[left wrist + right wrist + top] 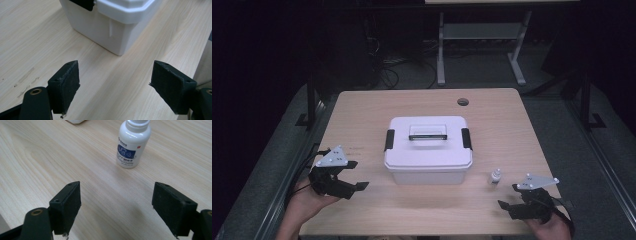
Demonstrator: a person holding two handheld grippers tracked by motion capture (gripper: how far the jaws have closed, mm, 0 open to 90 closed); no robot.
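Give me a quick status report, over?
Left hand-held gripper open, empty, facing closed white box. Right hand-held gripper open, facing upright small bottle. Nothing between.

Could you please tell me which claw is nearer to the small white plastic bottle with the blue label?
Right. The right claw sits open just in front of the small white plastic bottle with the blue label; the left claw is across the table, beyond the white lidded box.

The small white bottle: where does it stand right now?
In the high view the small white bottle stands upright on the table, just right of the white lidded box and ahead of the open right gripper.
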